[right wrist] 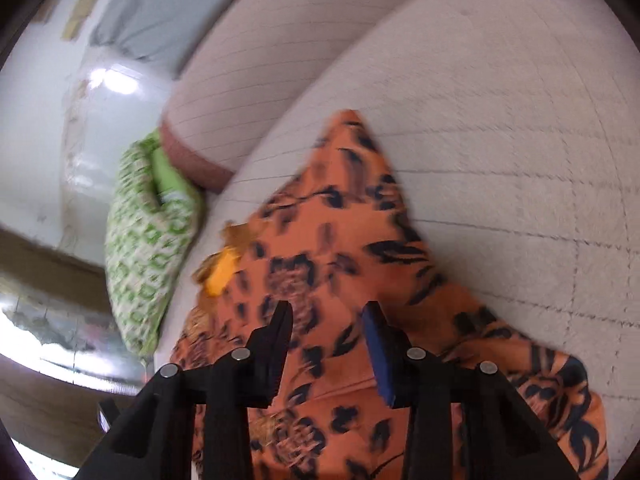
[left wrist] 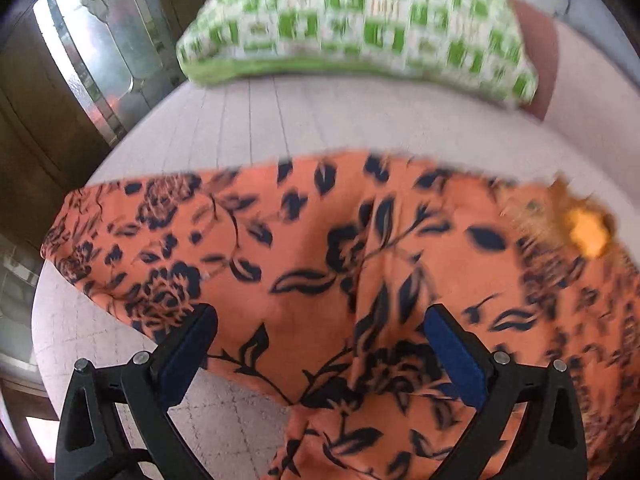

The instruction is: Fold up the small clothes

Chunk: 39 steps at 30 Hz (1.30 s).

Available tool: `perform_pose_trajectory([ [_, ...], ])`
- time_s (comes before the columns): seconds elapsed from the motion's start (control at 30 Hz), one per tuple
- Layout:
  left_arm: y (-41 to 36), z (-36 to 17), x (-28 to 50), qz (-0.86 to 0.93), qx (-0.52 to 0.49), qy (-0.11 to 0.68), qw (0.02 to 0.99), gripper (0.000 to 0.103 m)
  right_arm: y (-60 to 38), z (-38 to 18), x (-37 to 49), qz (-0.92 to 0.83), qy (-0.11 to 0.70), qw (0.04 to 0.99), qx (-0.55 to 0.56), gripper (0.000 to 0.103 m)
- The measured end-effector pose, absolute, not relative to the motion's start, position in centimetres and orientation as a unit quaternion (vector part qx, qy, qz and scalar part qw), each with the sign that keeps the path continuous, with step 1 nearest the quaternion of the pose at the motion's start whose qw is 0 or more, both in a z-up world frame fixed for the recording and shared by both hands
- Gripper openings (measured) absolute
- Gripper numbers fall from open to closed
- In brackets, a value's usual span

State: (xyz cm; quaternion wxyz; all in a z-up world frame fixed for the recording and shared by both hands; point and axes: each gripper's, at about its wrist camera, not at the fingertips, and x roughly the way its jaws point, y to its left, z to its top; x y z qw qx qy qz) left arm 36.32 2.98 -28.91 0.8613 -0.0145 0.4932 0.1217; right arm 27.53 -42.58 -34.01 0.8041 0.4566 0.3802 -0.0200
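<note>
The orange floral garment (left wrist: 320, 264) lies spread on the sofa seat (left wrist: 256, 120), ready for folding. The left gripper (left wrist: 320, 344) is released wide above its lower edge; the right gripper (right wrist: 326, 332) stands narrower, fabric between its jaws, though I cannot tell whether it clamps.

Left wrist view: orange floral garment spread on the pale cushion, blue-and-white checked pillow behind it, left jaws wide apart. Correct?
One thing is off: the checked pillow is green and white, not blue, as the left wrist view shows. The rest stands: the orange floral garment lies spread on the pale cushion in front of the pillow, and the left gripper has its jaws wide apart over the cloth.
</note>
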Motion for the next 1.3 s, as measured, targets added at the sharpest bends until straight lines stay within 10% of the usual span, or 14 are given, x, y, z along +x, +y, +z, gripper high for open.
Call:
perform_pose_trajectory([
  [0.27, 13.2, -25.5, 33.2, 0.215, -0.149, 0.442, 0.858, 0.103, -37.6, -31.1, 26.0, 0.075, 0.390, 0.826, 0.399, 0.066],
  [0.8, 36.7, -29.6, 27.2, 0.302, -0.393, 0.378, 0.782, 0.101, -33.3, -33.5, 25.7, 0.101, 0.439, 0.819, 0.357, 0.066],
  [1.0, 37.9, -30.5, 29.6, 0.280, -0.390, 0.374, 0.794, 0.048, -32.6, -33.9, 26.9, 0.105, 0.444, 0.817, 0.354, 0.066],
  [1.3, 37.5, -30.9, 32.4, 0.298, -0.347, 0.383, 0.802, 0.039, -32.7, -34.9, 28.0, 0.107, 0.451, 0.812, 0.354, 0.067],
])
